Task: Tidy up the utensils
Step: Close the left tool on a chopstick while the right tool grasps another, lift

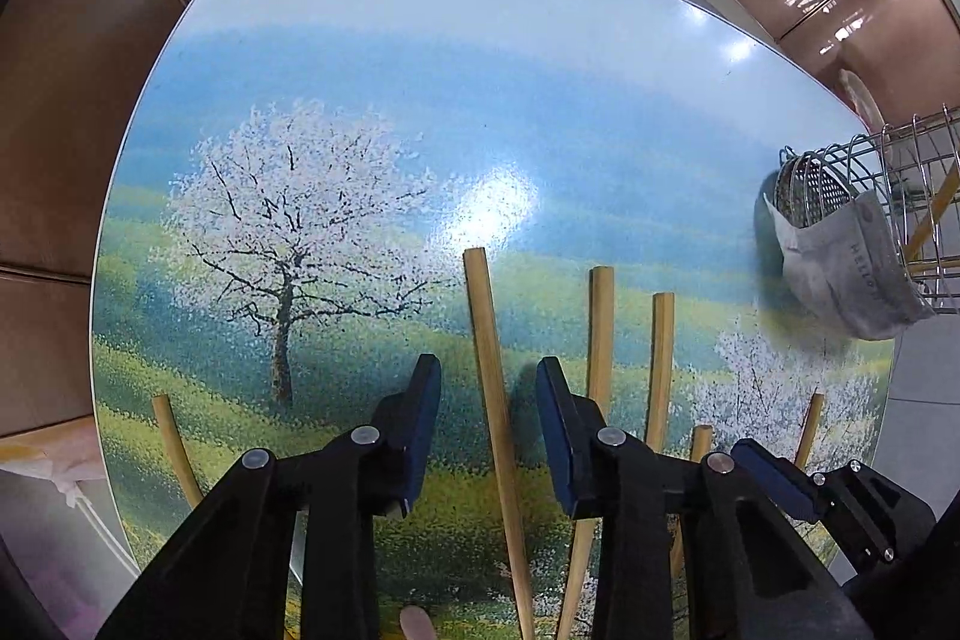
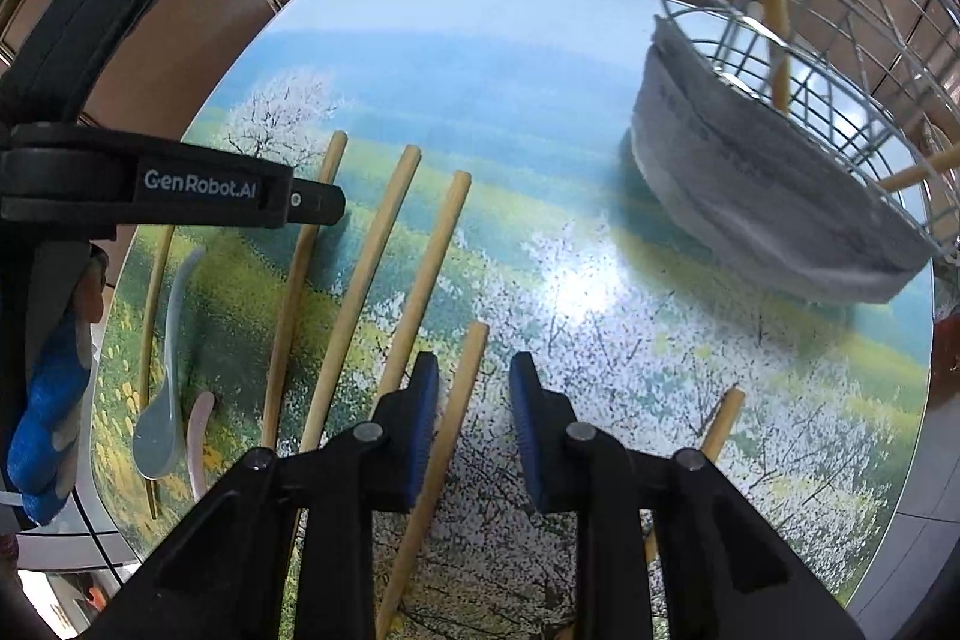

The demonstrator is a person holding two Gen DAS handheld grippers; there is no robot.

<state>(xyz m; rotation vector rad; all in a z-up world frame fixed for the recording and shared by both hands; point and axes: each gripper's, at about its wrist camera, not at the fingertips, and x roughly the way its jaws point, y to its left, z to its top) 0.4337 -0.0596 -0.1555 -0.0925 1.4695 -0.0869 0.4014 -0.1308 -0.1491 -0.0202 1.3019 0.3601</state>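
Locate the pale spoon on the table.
In the right wrist view, the pale spoon lies at the table's left edge, between a thin chopstick and a pink spoon.

1. Six light wooden chopsticks (image 2: pixel 360 280) lie on the painted landscape table (image 2: pixel 540 40).
2. Two more chopsticks stand in one wire basket (image 2: pixel 840 100).
3. Two spoons: pale blue (image 2: pixel 159 400), pink (image 2: pixel 198 436).
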